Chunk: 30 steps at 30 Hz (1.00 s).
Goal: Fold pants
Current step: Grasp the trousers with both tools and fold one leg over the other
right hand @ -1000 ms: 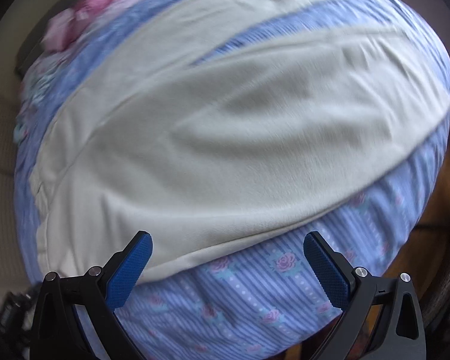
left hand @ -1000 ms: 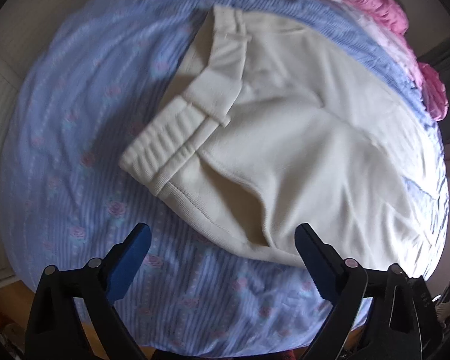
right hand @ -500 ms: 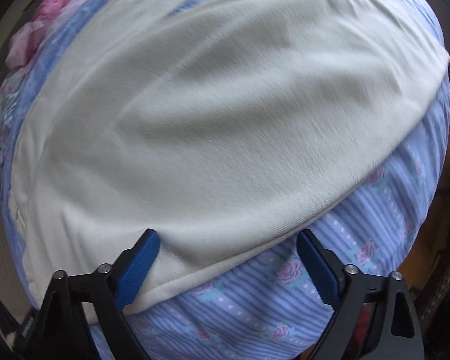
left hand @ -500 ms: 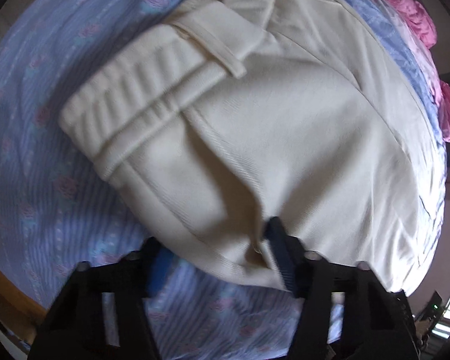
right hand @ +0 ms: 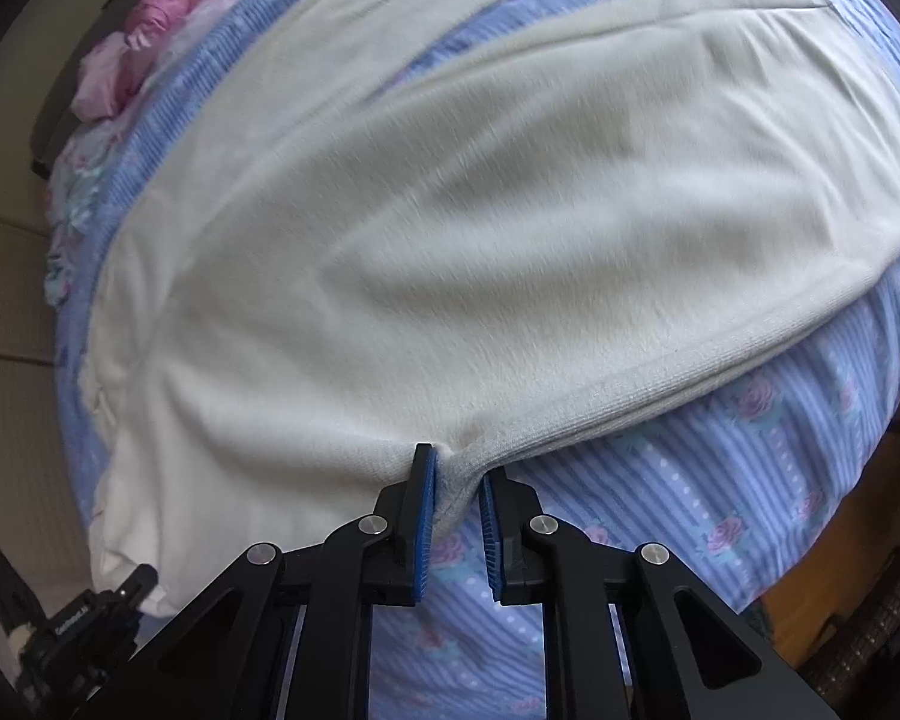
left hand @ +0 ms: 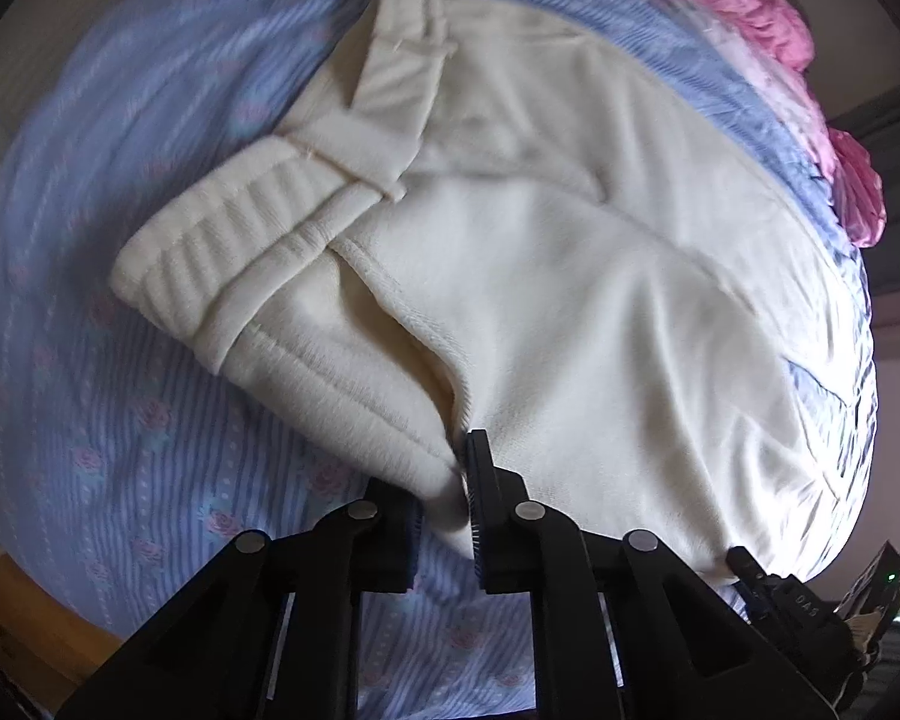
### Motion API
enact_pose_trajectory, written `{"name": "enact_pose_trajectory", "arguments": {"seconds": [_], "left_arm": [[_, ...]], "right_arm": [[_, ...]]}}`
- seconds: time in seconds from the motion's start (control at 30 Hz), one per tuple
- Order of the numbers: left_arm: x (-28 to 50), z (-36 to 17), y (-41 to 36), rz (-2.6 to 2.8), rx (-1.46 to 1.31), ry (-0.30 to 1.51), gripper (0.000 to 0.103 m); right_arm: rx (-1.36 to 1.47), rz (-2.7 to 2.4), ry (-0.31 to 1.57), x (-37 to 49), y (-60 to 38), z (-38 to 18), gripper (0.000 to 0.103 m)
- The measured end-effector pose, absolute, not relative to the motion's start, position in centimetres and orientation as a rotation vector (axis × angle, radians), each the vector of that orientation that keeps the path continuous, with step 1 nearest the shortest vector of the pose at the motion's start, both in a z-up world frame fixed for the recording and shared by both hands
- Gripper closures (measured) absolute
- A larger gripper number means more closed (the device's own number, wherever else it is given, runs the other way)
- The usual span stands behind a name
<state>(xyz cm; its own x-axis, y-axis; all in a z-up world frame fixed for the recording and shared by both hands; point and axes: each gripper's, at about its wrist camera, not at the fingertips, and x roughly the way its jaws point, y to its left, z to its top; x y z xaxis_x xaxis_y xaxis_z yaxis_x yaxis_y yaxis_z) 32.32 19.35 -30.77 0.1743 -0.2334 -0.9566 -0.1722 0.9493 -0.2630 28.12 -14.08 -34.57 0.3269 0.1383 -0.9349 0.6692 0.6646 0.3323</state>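
Cream pants (left hand: 570,270) lie flat on a blue striped bedsheet (left hand: 120,420), with the ribbed waistband (left hand: 222,240) at the left. My left gripper (left hand: 444,480) is shut on the near side edge of the pants, just below the pocket opening. In the right wrist view a cream pants leg (right hand: 480,210) fills the frame. My right gripper (right hand: 456,468) is closing on the near seam edge, and the fabric bunches between its blue pads (right hand: 425,516).
Pink crumpled fabric (left hand: 768,6) (right hand: 144,42) lies at the far side of the bed. The sheet (right hand: 720,480) extends toward me past the pants. A wooden bed edge (left hand: 42,618) shows below the sheet.
Both grippers went from wide open above the sheet to closed on the near edge of the pants. The fabric edge is now pulled up into each pair of jaws.
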Motion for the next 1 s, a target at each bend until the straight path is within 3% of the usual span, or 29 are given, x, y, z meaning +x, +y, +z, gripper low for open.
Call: {"name": "enact_pose_trajectory", "arguments": {"seconds": [0.47,1.0], "left_arm": [[35.1,-22.4,18.8,-0.054,-0.411,1.225,0.093],[50.1,-19.8,17.3,0.022,-0.428,1.110,0.093]], "right_arm": [[0.577,-0.301,1.037,29.7,-16.2,-22.2,0.090],[0.396,-0.162,0.977,50.3,-17.8,-19.4,0.090]]}}
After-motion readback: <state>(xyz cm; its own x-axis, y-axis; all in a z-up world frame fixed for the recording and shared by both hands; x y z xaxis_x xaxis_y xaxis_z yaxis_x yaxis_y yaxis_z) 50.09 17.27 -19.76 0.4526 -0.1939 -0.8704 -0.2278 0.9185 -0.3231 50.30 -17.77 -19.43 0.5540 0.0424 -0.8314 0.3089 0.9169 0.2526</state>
